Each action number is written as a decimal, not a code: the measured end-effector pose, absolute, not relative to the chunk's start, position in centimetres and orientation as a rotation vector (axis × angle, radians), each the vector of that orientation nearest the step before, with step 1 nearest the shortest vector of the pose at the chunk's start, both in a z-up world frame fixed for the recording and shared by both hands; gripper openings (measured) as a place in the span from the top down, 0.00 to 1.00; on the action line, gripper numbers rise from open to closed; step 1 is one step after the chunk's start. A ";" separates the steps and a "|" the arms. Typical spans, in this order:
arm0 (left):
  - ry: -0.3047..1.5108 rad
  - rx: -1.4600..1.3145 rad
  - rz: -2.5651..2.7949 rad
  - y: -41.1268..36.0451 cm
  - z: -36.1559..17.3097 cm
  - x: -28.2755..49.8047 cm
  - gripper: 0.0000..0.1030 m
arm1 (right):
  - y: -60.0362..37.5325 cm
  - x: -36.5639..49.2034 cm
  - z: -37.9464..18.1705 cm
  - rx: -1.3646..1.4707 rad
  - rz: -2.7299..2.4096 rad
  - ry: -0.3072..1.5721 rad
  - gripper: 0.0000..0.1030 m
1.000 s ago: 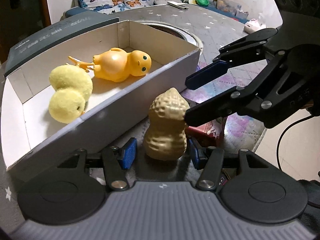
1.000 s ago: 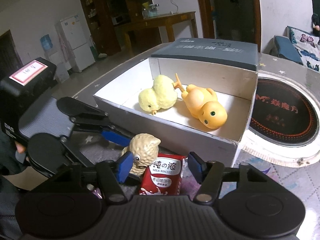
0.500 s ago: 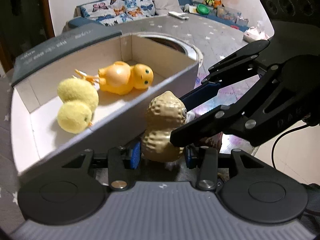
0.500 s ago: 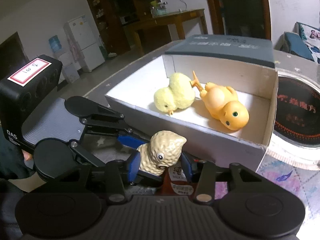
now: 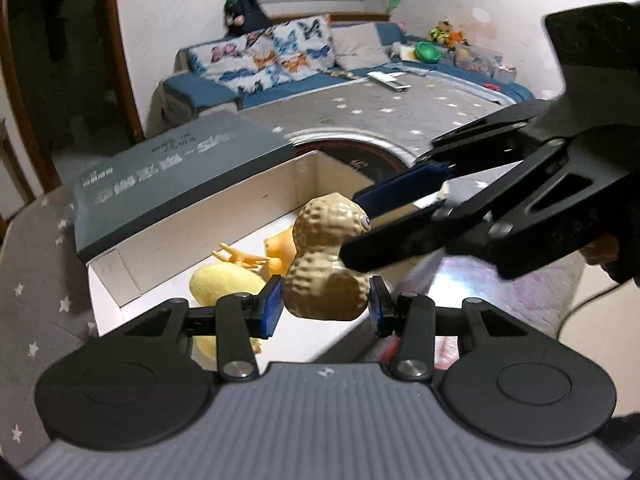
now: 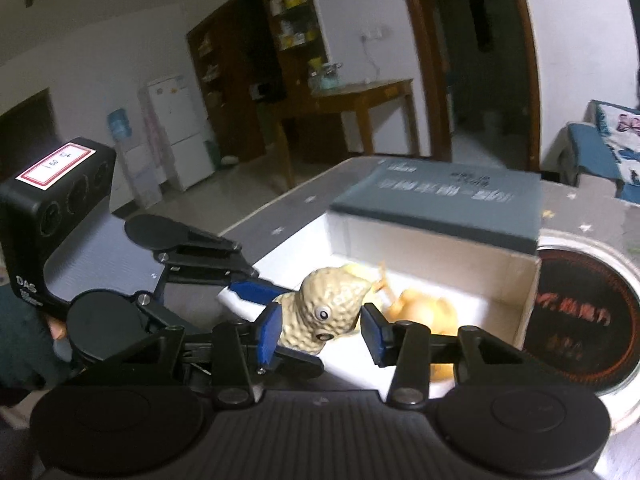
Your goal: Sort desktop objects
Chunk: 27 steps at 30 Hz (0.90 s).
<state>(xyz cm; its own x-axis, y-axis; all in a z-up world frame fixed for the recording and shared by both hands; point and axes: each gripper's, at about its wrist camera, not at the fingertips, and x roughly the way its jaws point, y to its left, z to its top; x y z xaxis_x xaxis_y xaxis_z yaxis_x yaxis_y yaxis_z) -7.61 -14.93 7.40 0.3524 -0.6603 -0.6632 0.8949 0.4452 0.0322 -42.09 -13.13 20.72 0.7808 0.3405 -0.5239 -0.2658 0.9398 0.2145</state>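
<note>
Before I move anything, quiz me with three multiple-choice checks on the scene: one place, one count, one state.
1. Where is the peanut toy?
A. On the sofa
B. Between the left claw's pads, raised by the open box
C. Lying flat on the box floor

2. How many toys lie inside the box?
A. None
B. Two
C. Five

3. What is the left claw's state?
A. Shut on the peanut toy
B. Wide open and holding nothing
C. Out of view

Answers:
1 B: the peanut toy sits between the blue pads of the left claw, in front of the box.
2 B: a yellow toy and an orange toy lie inside.
3 A: both pads press against the toy's base.
</note>
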 end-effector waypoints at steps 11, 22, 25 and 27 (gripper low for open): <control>0.736 0.447 -1.013 -16.9 4.8 -4.1 0.57 | -15.7 -42.7 20.1 0.160 0.247 0.592 0.50; 0.740 0.471 -0.998 -17.2 5.0 -4.9 0.56 | -14.9 -46.9 17.0 0.157 0.253 0.716 0.50; 0.738 0.475 -0.992 -17.3 4.9 -4.9 0.56 | -14.5 -47.1 15.7 0.154 0.251 0.761 0.50; 0.741 0.473 -0.987 -17.4 4.9 -4.9 0.56 | -14.2 -47.0 14.8 0.152 0.247 0.786 0.50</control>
<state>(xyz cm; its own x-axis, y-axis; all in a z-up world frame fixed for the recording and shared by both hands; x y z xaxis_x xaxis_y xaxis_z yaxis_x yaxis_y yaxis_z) -4.86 -17.36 4.93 0.3432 -0.5726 -0.7446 0.8750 0.4831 0.0317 -46.97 -14.21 14.85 0.6799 0.2751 -0.6798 -0.1626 0.9604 0.2261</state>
